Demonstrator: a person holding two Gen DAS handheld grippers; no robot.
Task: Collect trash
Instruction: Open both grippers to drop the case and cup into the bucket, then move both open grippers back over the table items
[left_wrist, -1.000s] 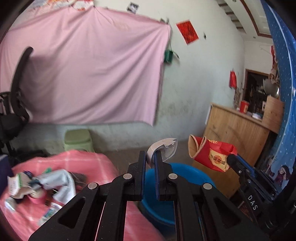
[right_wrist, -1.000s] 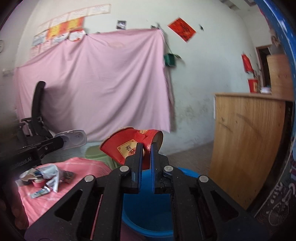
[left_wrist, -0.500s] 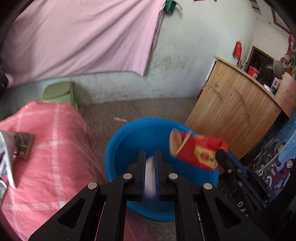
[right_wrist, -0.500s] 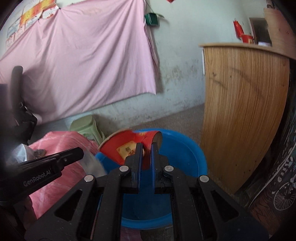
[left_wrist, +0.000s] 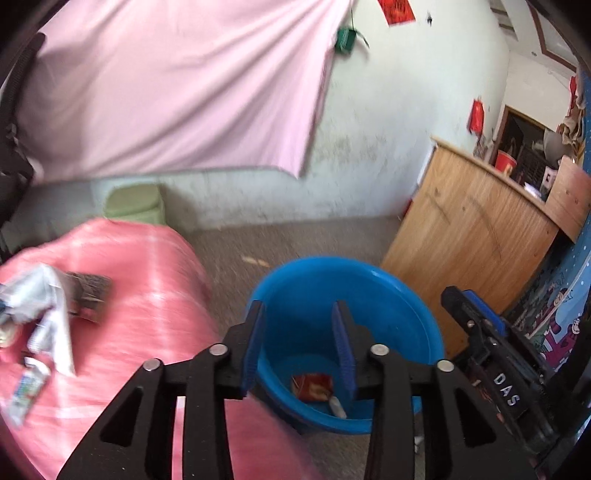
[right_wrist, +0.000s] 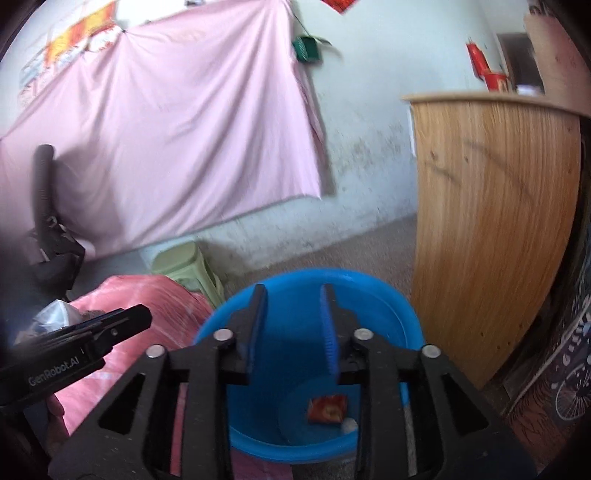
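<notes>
Both grippers hang over a blue tub (left_wrist: 373, 277) on the floor, and their jaws are opening with nothing between them. My left gripper (left_wrist: 298, 332) looks down into the tub, where a red carton (left_wrist: 312, 386) and a small white piece (left_wrist: 337, 406) lie on the bottom. My right gripper (right_wrist: 293, 325) sees the same red carton (right_wrist: 328, 408) and white piece (right_wrist: 349, 424) in the tub (right_wrist: 373, 282). Each gripper shows in the other's view: the right gripper (left_wrist: 454, 299) at the right, the left gripper (right_wrist: 142, 314) at the left. Several more scraps of trash (left_wrist: 40, 295) lie on the pink-covered table (left_wrist: 147, 295).
A wooden counter (left_wrist: 472, 229) stands close to the right of the tub. A green stool (left_wrist: 133, 201) sits by the wall behind the table. A pink sheet (left_wrist: 166, 92) hangs on the wall, and a black office chair (right_wrist: 48, 229) stands at the far left.
Both grippers were shut, the left on a white piece and the right on the red carton. Now both jaws have parted and the two pieces lie in the tub.
</notes>
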